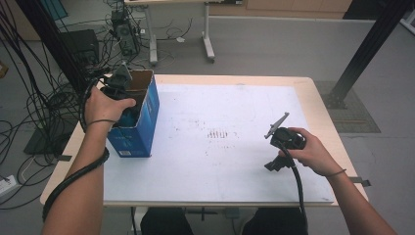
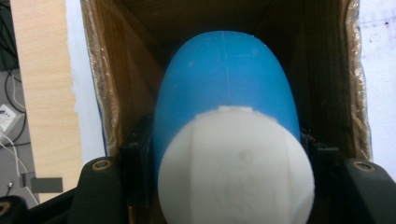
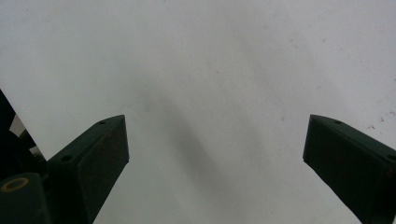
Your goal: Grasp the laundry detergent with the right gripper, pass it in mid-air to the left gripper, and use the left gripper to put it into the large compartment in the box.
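Left tongs (image 2: 224, 186) clamped on the blue bottle (image 2: 226, 88), already down inside the cardboard box (image 1: 139, 122); just letting go left. Right tongs (image 3: 215, 149) idle, wide apart over the bench (image 1: 235, 147).

The tall cardboard box (image 1: 138, 128) is blue outside with plain brown inner walls. The smooth egg-shaped plastic object (image 2: 227, 88) inside is bright blue with a white end. The pale wooden worktop (image 1: 313, 98) carries a white, dark-speckled sheet (image 1: 225, 147). Both tools are black.

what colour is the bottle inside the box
Blue bottle with a white cap, clearest in the left gripper view.
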`<state>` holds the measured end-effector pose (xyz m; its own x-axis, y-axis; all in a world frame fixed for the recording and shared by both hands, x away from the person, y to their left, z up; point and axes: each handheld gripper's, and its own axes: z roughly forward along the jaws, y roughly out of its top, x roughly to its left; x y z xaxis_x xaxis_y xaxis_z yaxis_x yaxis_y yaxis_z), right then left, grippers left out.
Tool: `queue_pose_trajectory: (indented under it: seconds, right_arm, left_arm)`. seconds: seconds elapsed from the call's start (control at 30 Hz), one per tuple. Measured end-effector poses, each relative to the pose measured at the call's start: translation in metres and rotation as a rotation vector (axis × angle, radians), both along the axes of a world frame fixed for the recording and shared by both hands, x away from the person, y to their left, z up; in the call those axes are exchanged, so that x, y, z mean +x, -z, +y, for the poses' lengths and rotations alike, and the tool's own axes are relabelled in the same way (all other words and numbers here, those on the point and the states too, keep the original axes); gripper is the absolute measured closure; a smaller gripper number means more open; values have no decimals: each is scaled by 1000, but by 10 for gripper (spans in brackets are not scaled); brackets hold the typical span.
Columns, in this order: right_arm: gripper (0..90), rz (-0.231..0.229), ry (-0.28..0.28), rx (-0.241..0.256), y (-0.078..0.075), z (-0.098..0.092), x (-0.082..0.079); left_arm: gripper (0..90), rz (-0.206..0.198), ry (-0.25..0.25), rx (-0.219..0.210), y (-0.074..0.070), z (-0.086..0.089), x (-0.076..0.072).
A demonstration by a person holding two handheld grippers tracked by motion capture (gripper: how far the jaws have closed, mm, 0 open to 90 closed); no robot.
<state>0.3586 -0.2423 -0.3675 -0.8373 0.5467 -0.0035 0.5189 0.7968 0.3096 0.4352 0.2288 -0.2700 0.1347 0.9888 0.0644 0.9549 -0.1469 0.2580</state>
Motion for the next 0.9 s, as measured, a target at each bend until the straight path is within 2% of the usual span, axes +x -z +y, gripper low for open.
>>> queue_pose_trajectory:
  seconds: [0.9]
  right_arm:
    - [68, 9, 2, 1, 3, 0, 0]
  left_arm:
    - [374, -8, -4, -3, 3, 0, 2]
